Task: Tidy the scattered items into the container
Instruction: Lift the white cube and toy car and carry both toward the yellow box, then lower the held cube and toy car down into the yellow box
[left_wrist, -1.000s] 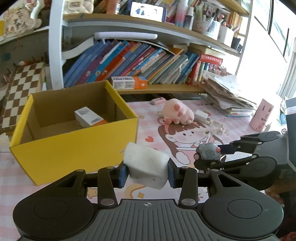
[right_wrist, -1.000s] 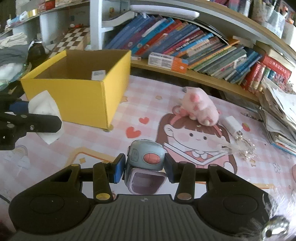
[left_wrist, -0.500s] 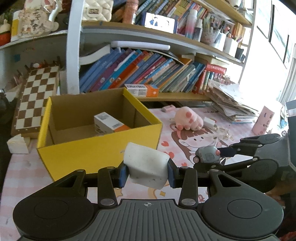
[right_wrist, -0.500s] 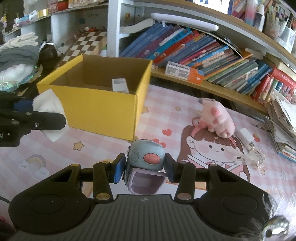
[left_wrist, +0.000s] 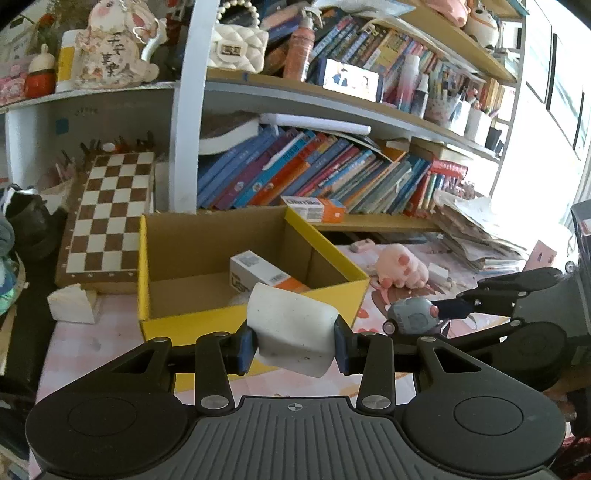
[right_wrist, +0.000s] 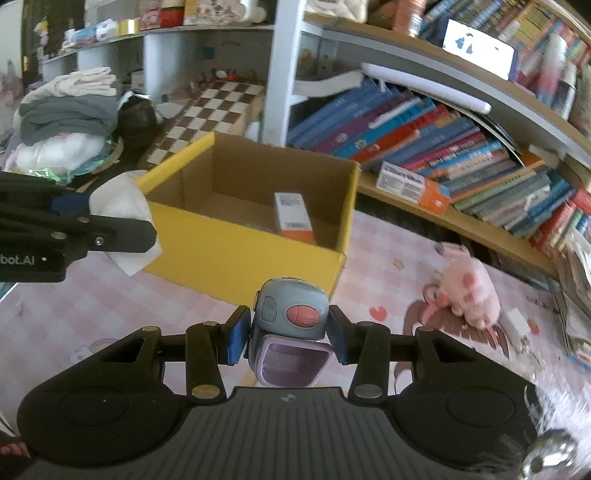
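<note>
The yellow box (left_wrist: 255, 317) sits centre-left in the left wrist view, open at the top, on the pink desk (left_wrist: 74, 343) in front of the bookshelf, with one small carton (left_wrist: 258, 273) already lying on its floor. Both loads hang short of its near wall rather than over the opening, so the main risk, as I judge it, is a release too soon: either thing would then land on the desk outside the box. A low approach could also knock the front rim and shove the light cardboard back toward the chessboard (left_wrist: 110, 218).

At the left, the left gripper (left_wrist: 293, 347) is clamped partway on a white sponge block (left_wrist: 291, 332), its blue pads pressing both sides. The block is soft and sticks out well above and below the pads, so it may squeeze out or tilt if the grasp loosens. In the right wrist view the same block shows at the left edge, just beside the box's near corner.

Further right, the right gripper (right_wrist: 288, 336) is likewise partly closed, holding a grey toy watch (right_wrist: 290, 328) with a pink button, pads on both flanks. Its rounded, smooth body could twist or slip. The two grippers are close together, so they may bump over the opening. The pink plush toy (right_wrist: 465, 291) lies on the desk at the right, not yet collected.
</note>
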